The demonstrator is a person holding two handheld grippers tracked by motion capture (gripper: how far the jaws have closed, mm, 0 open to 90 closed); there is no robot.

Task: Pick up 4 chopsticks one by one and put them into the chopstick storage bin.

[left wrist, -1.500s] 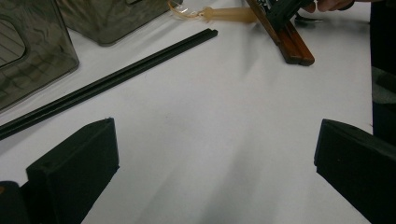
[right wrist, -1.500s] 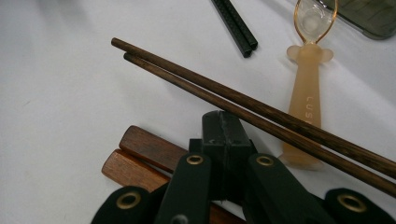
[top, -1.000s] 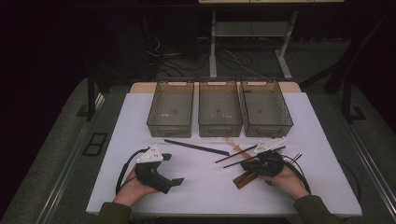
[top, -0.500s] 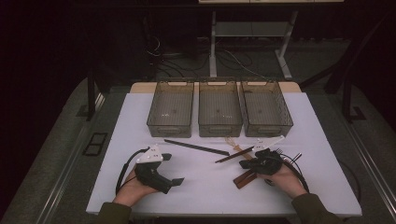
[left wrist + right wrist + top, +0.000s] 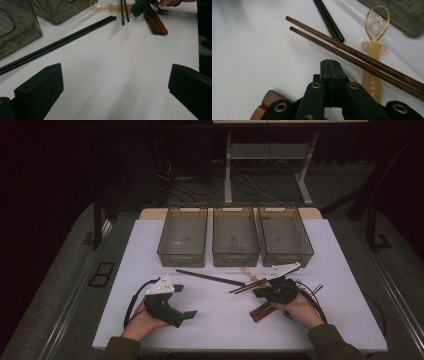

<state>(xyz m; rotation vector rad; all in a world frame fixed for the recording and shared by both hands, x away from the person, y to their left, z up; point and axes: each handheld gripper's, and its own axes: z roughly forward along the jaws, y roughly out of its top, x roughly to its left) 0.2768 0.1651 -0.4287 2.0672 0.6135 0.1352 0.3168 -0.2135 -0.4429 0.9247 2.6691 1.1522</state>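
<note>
While the right gripper (image 5: 331, 65) rests low in the right gripper view with its two black jaws pressed flat together and nothing between them, the pair of brown chopsticks (image 5: 352, 52) lies just above its tip, running from the upper left of the frame down to the right edge. I cannot tell if the tip touches them. In my judgement the step in hand is to pick up these chopsticks. To do it well, the jaws must first open, then come down over both sticks together near their middle, so that neither stick rolls away, and they should close without catching the spoon under the sticks.

The left gripper (image 5: 115, 85) stands wide open at the bottom of the left gripper view, over bare white table (image 5: 117, 62), and holds nothing.

Going outward, I count the things. There are two brown chopsticks. Beside them is one amber translucent spoon (image 5: 375, 27), with its bowl in the upper right of the frame. One pair of black chopsticks (image 5: 209, 278) lies in the middle of the high view. Two reddish wooden handles (image 5: 155, 21) lie side by side in the upper right of the left gripper view. Three clear bins (image 5: 235, 232) stand in a row in the upper middle of the high view; they look empty.
</note>
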